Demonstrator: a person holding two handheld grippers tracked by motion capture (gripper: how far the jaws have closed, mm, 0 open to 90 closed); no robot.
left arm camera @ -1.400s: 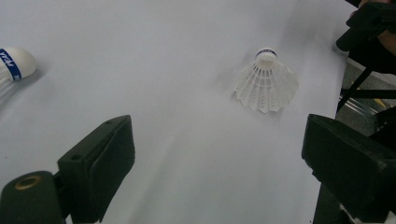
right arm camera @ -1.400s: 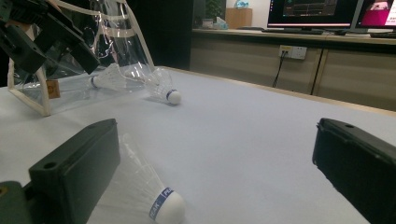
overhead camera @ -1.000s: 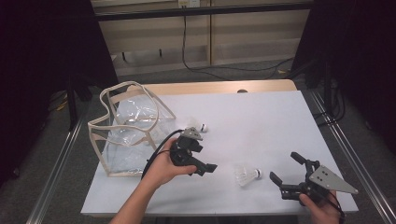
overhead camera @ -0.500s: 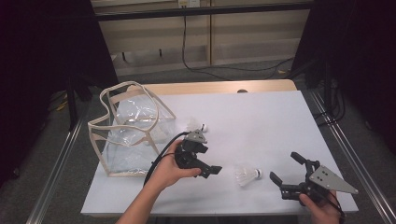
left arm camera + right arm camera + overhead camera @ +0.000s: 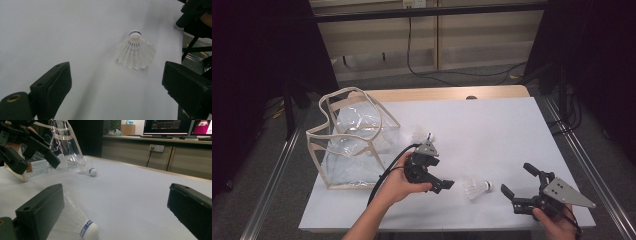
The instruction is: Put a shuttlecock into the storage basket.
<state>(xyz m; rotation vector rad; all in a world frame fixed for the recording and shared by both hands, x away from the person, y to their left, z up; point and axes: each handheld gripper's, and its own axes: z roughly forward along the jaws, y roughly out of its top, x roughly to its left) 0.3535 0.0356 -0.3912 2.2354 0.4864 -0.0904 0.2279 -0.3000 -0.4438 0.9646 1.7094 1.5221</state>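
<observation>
Shuttlecock (image 5: pixel 475 187) lies on its side on the near part of the white table (image 5: pixel 492 130), between the two grippers, its cork tip pointing right toward the right gripper (image 5: pixel 519 186) and its feather skirt toward the left gripper (image 5: pixel 447 184). Both grippers are released, jaws spread wide and holding nothing; the left gripper's jaws frame the shuttlecock (image 5: pixel 135 51) from just beside it. It should be very light and likely to skid or roll on the smooth surface, and the thin feathers look fragile and springy, so squeezing the skirt could bend them. The firm rounded cork, banded in blue, seems the safer place to pinch, gently. A second shuttlecock (image 5: pixel 422 134) rests farther back, near the clear plastic bag (image 5: pixel 352 145) with cream edging that stands open at the table's left.
</observation>
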